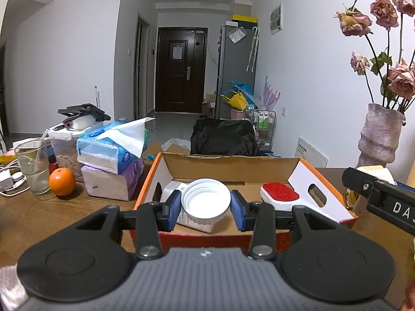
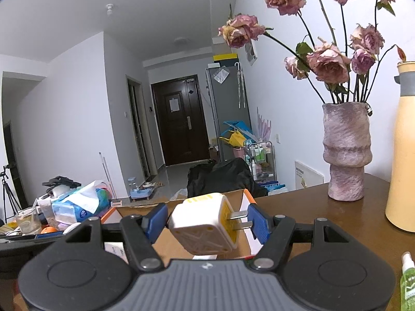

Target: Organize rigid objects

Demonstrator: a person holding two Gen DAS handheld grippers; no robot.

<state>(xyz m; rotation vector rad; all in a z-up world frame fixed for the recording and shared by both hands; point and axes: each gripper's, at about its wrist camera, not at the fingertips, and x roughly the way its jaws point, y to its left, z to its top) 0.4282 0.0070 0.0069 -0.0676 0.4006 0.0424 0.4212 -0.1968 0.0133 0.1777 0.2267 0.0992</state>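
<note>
wooden table (image 1: 39, 215), left gripper (image 1: 205, 207) spread around lid (image 1: 205, 199); right gripper (image 2: 206, 220) clamping plug adapter (image 2: 205, 226), box (image 1: 233, 167) partly hidden

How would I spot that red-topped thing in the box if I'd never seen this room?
Find the open cardboard box with orange edges on the wooden table. Look in its right half, beside the white jar lying on its side. The brush is a white block with a flat bed of bright red bristles, the only red thing inside.

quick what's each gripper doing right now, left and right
Left gripper: open around a white lid over the cardboard box, pads not touching it.
Right gripper: closed on a white and yellow plug adapter.
</note>
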